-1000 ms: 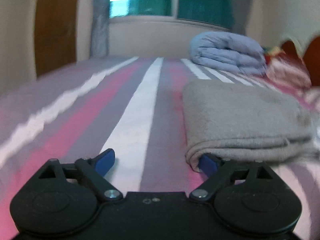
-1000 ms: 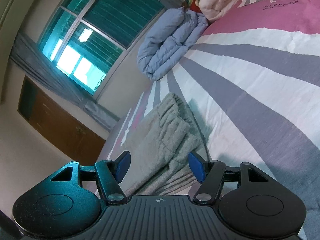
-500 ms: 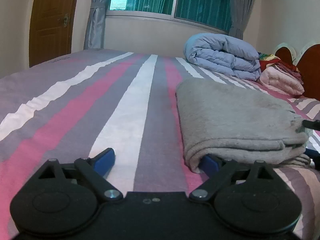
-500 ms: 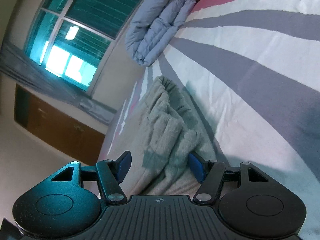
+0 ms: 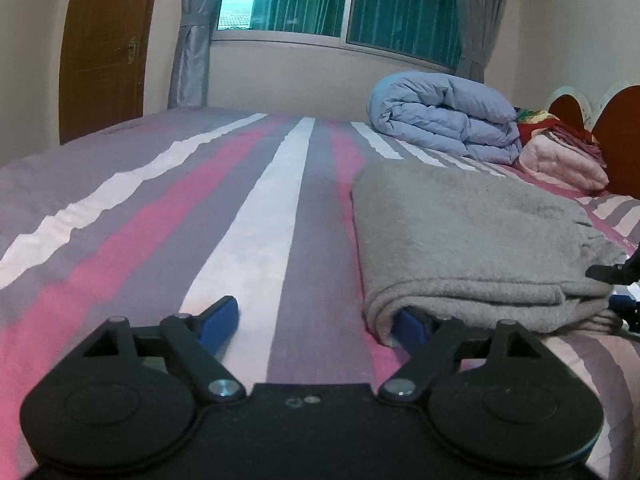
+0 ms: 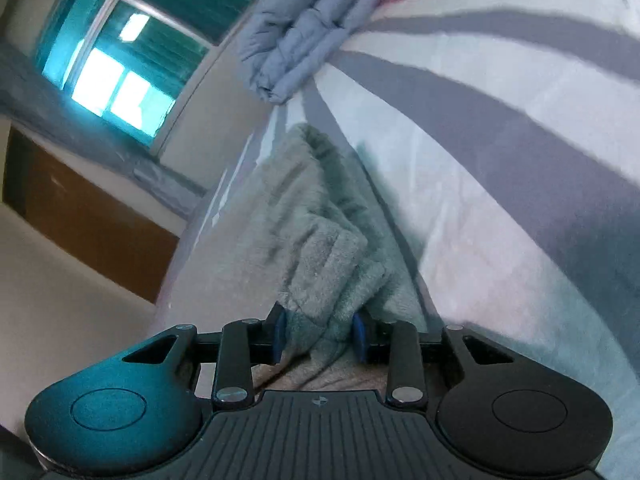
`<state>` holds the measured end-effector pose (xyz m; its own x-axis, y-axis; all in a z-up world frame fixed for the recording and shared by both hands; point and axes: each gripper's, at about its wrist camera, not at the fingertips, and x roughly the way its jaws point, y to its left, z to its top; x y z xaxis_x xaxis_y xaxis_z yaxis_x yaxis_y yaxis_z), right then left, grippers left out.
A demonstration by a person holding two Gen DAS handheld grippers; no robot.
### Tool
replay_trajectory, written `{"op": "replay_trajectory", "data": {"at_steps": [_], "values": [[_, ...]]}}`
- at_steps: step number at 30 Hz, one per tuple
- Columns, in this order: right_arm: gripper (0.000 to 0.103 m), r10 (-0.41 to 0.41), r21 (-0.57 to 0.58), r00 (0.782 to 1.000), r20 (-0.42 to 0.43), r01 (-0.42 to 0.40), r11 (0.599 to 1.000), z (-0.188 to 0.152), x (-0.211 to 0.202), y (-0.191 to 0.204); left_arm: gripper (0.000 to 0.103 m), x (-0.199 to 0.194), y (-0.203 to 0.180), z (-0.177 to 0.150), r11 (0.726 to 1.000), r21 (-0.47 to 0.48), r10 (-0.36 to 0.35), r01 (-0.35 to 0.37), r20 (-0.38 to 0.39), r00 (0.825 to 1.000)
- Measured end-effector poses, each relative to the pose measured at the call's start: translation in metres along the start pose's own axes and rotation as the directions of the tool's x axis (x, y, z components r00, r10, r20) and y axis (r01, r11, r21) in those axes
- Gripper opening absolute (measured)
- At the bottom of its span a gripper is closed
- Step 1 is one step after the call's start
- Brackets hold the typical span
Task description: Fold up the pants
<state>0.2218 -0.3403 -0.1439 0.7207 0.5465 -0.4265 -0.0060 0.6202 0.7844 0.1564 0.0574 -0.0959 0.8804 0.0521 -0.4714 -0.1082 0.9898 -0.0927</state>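
Note:
Folded grey fleece pants (image 5: 472,240) lie on the striped bed (image 5: 248,240). My left gripper (image 5: 316,320) sits low at their near left corner. Its jaws are closing but still wide: the right fingertip (image 5: 412,326) is tucked under the fold's edge, and the left fingertip (image 5: 220,316) rests on bare sheet. In the right wrist view my right gripper (image 6: 318,332) is closing on a bunched end of the pants (image 6: 316,248), and the cloth fills the gap between both blue pads. That right gripper (image 5: 618,292) also shows at the right edge of the left wrist view.
A rolled blue duvet (image 5: 440,120) and a pink and red pile of bedding (image 5: 560,156) lie at the far right by the headboard. A wooden door (image 5: 104,48) and a curtained window (image 5: 340,0) stand beyond the bed.
The right gripper slid forward onto the bunched end of the pants and its jaws narrowed around the cloth. The left gripper stayed put at the fold's corner.

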Motion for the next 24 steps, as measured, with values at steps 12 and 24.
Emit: {"op": "replay_trajectory", "data": {"at_steps": [12, 24], "values": [[0.039, -0.023, -0.269, 0.971, 0.237, 0.089, 0.959, 0.0, -0.057, 0.042, 0.086, -0.031, 0.001, 0.043, 0.982, 0.049, -0.186, 0.181, 0.127, 0.974], [0.011, -0.169, -0.553, 0.985, 0.048, 0.167, 0.817, -0.005, 0.035, 0.061, 0.075, 0.063, 0.007, 0.054, 0.981, -0.066, -0.191, 0.185, -0.09, 0.978]]}}
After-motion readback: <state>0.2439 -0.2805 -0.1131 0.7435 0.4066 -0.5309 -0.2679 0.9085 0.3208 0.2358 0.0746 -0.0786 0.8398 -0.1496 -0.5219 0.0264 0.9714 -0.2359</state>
